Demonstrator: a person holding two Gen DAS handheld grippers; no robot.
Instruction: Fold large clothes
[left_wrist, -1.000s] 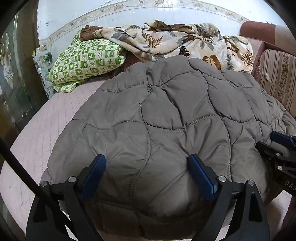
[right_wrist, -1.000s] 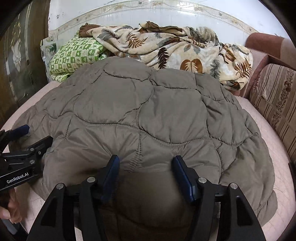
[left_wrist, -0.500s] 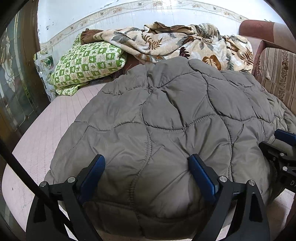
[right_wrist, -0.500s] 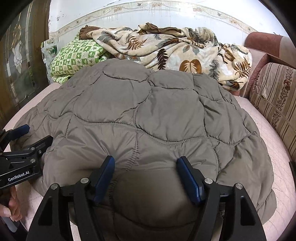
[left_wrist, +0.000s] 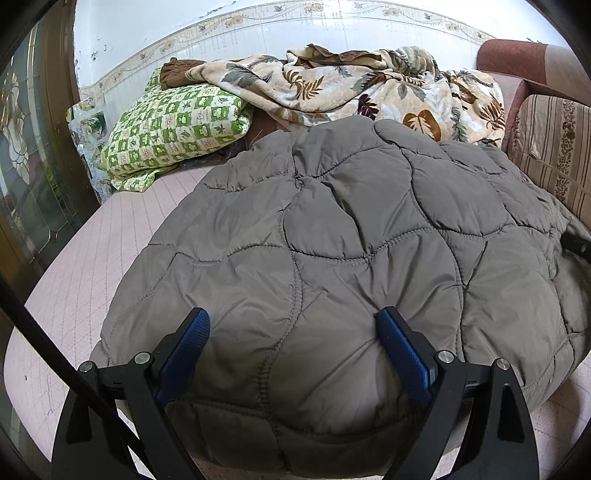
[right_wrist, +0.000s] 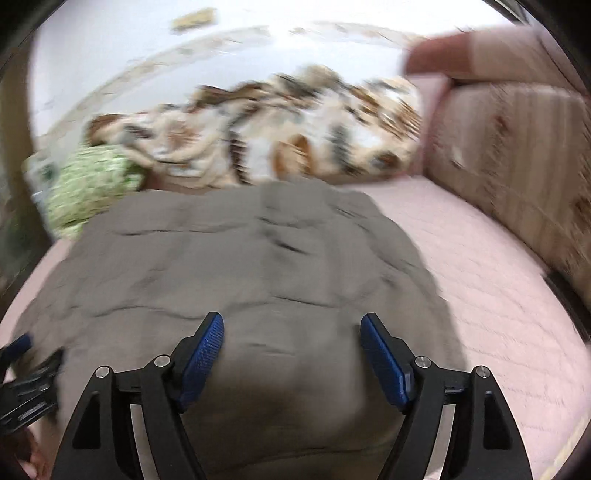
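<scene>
- My right-wrist view is smeared with motion now where it was sharp half a second ago; more pink bed (right_wrist: 480, 266) shows along the quilted jacket's (right_wrist: 236, 266) right side than before.
- My left-wrist view has barely changed: the jacket (left_wrist: 351, 258) fills it as before.
- Left tool (left_wrist: 291, 343): fingers spread wide, a bulge of the jacket's near hem between them; I cannot tell whether the pads touch it.
- Right tool (right_wrist: 291, 347): also spread wide over the near hem, gripping nothing I can see.
- The jacket lies flat along the bed's near edge, its far end near the leaf-print blanket (left_wrist: 362, 85) and green pillow (left_wrist: 173, 129).
</scene>
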